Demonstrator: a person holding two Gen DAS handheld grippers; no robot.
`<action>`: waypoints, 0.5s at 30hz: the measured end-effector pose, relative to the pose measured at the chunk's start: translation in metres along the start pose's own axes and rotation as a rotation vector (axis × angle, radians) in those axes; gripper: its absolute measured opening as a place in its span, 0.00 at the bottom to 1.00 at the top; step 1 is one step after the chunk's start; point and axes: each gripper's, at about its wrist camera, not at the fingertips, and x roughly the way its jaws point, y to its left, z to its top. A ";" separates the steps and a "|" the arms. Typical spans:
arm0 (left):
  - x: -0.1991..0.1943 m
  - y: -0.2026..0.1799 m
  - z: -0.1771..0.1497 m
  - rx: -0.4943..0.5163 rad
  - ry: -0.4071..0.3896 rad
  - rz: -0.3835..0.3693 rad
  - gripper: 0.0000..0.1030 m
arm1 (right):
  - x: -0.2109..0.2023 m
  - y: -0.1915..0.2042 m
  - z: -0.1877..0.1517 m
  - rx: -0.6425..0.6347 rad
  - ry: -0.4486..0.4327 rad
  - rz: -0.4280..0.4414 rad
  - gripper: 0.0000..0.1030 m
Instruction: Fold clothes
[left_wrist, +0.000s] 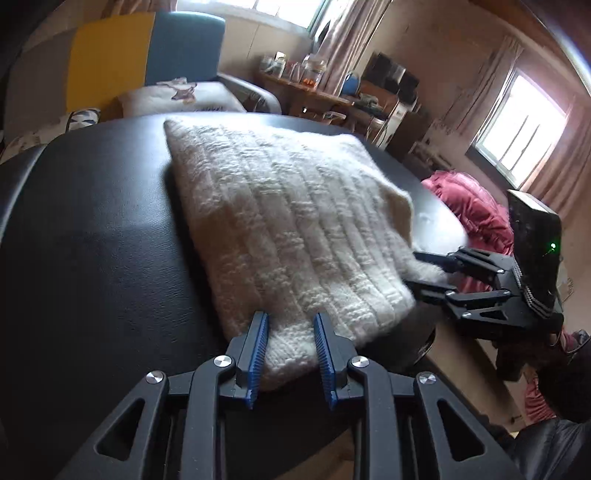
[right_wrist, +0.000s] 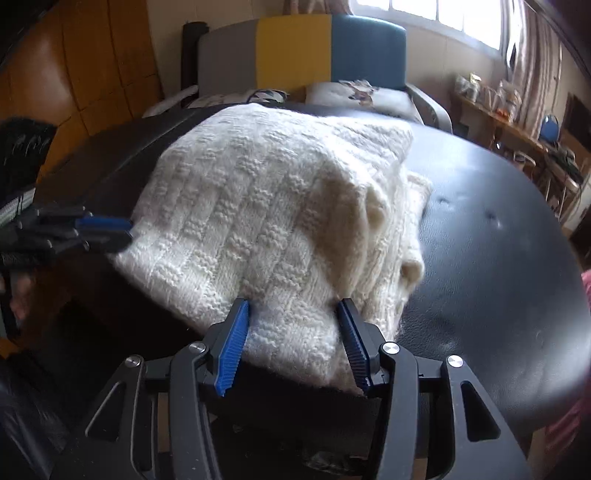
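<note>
Black padded leather table (left_wrist: 92, 229) fills the lower part of both wrist views, its top smooth and slightly glossy. Centred on it lies a cream knitted sweater (left_wrist: 280, 221), folded into a thick rectangle w/ a basket-weave rib pattern; in the right wrist view several layers show stacked along its right edge, and the near end hangs a little past the table's front edge.

Left gripper (left_wrist: 290, 350) sits at the sweater's near corner — its blue ribbed pads stand either side of a narrow tongue of knit, jaws partly apart, and the fabric fills the gap between them. Whether the pads actually squeeze it can't be told for sure, though the knit looks pinched at both sides.

Right gripper (right_wrist: 293, 343) is at the other near corner. Its jaws are spread wider, blue pads flanking the folded edge, cloth lying between them rather than clamped; the pads touch the knit only lightly at the tips.

Each view also catches the other tool: the right gripper appears at the right of the left wrist view, fingers against the sweater's side, and the left one shows blurred at the far left of the right wrist view.

Beyond the table — a chair back (right_wrist: 295, 51) in grey, yellow and blue panels, pale cushions, a cluttered wooden shelf (left_wrist: 314, 92) w/ jars, curtained bright windows, and a red quilted garment (left_wrist: 469, 206) off the right side.
</note>
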 end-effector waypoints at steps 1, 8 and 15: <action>0.001 0.001 0.000 -0.006 -0.004 -0.005 0.25 | 0.000 -0.001 0.001 0.009 0.002 0.003 0.53; -0.017 0.003 0.001 -0.038 -0.049 -0.013 0.25 | 0.001 -0.001 0.001 0.039 -0.002 -0.010 0.62; -0.015 -0.010 0.006 0.002 -0.037 -0.013 0.25 | 0.001 -0.005 -0.006 0.123 -0.010 0.019 0.69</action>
